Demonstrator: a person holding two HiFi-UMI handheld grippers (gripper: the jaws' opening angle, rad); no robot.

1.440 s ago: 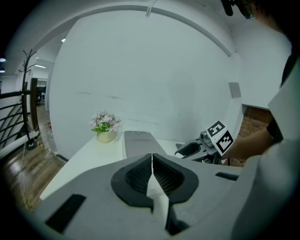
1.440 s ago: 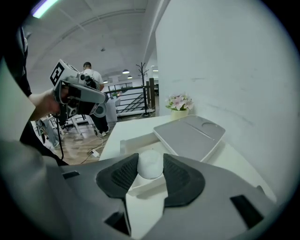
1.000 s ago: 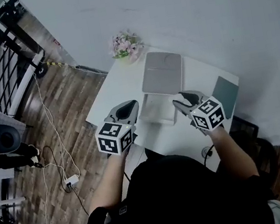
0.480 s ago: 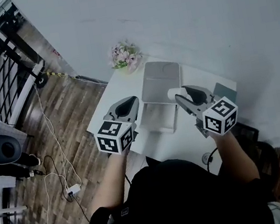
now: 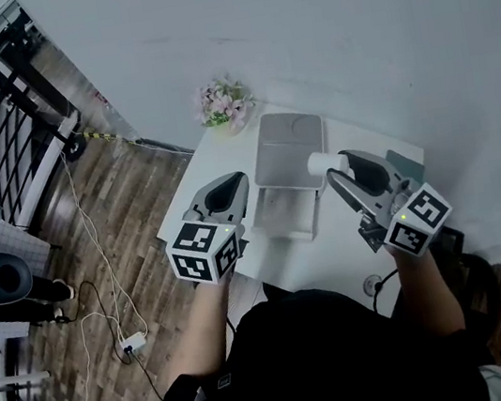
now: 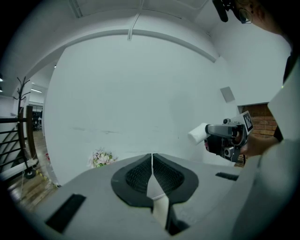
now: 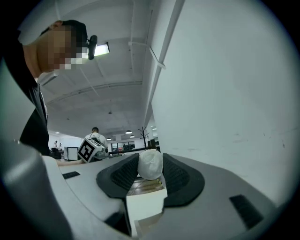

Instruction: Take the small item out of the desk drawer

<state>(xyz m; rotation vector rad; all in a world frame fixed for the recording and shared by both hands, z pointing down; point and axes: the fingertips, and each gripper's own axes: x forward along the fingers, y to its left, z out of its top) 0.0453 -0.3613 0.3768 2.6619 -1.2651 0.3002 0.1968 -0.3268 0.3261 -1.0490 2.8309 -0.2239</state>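
Right gripper view shows your right gripper [image 7: 151, 158] clamped on the white roll [image 7: 150, 167], up over the desk [image 5: 215, 158]. Your left gripper [image 6: 152, 157] has its jaws pressed together.

Flowers [image 5: 225, 102] on desk [image 5: 215, 170] (behind-left of drawer [image 5: 286, 213]).
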